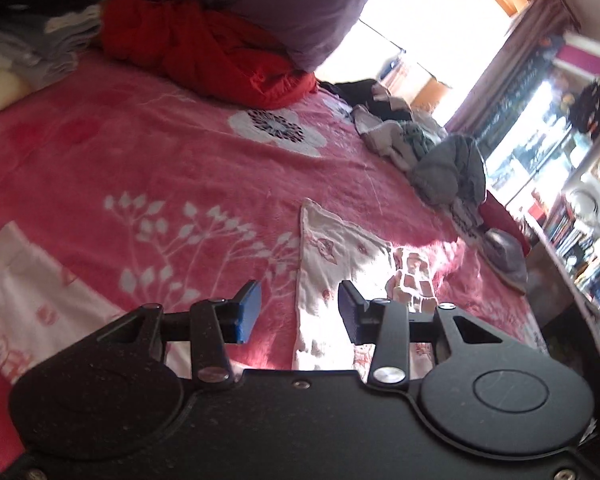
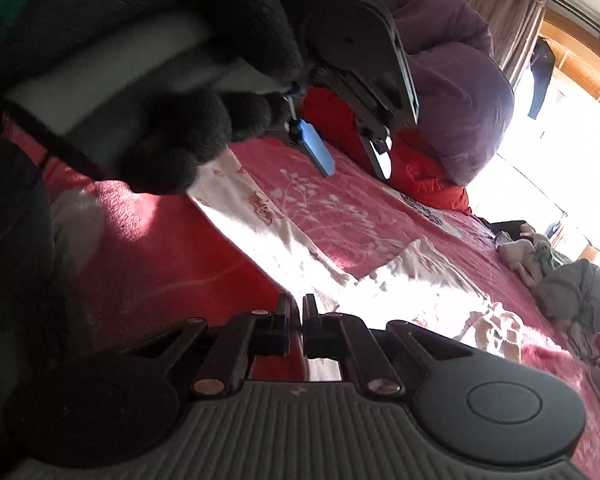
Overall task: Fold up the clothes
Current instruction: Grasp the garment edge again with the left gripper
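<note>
The white printed garment (image 2: 300, 248) lies spread across the pink blanket (image 1: 140, 152), partly sunlit. Left gripper (image 1: 300, 312) hovers above it, unclenched and empty; right gripper (image 2: 296, 328) is clenched, though whether on cloth I cannot tell. Best to lift both corners evenly.

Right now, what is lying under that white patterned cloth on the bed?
Under the white patterned cloth lies the pink flowered blanket, which shows all around it. Whatever sits beneath the cloth's middle is covered, and the bed under the blanket cannot be seen.
</note>
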Tool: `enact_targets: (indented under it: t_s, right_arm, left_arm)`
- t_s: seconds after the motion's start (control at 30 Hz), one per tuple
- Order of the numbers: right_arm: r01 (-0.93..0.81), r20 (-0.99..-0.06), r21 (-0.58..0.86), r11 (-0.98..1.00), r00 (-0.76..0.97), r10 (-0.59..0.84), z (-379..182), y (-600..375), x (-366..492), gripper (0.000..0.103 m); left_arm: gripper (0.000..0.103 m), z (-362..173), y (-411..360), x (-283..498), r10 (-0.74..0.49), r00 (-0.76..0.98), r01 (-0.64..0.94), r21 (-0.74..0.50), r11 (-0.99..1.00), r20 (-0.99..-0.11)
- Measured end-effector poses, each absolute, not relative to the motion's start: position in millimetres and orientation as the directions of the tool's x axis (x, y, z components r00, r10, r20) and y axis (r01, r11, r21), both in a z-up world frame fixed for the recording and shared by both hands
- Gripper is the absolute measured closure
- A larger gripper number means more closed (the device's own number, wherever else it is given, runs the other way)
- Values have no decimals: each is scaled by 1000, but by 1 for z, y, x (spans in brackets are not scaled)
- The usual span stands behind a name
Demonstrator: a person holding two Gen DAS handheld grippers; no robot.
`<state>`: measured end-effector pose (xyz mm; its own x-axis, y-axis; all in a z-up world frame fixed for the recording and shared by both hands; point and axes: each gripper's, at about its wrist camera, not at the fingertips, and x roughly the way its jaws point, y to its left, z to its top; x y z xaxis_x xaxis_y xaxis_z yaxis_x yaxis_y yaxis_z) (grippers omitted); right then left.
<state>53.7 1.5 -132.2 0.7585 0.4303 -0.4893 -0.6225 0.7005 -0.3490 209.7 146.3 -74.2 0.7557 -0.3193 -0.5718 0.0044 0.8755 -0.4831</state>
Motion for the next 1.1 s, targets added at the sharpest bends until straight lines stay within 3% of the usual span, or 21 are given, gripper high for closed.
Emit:
enact_targets:
  t_s: [0.23,0.53,0.57,0.6,1.1]
  right_arm:
    - [-638,-497,-272,720,734,462,-129,-11,59,97]
    - [-660,-515,-169,732,693,505,-126,-19,68,97]
    - [-661,-515,-158,734,689,509,-126,-20,69,97]
    - [-661,-514,-151,735,688,513,-125,-21,70,97]
    - [-602,-480,-113,790,729,487,-117,-56,64,97]
  left_arm:
    - [67,-102,103,309,-263,653,13,-337,942,-710]
    - [70,-119,95,379,-231,621,-37,-322,946,-749]
    - [82,-119,92,383,-225,622,-25,-307,951,-750]
    - [101,-117,88,385,-209,627,-19,-283,959,-751]
    - [102,-81,10,376,-162,670,119,-110,987,-725]
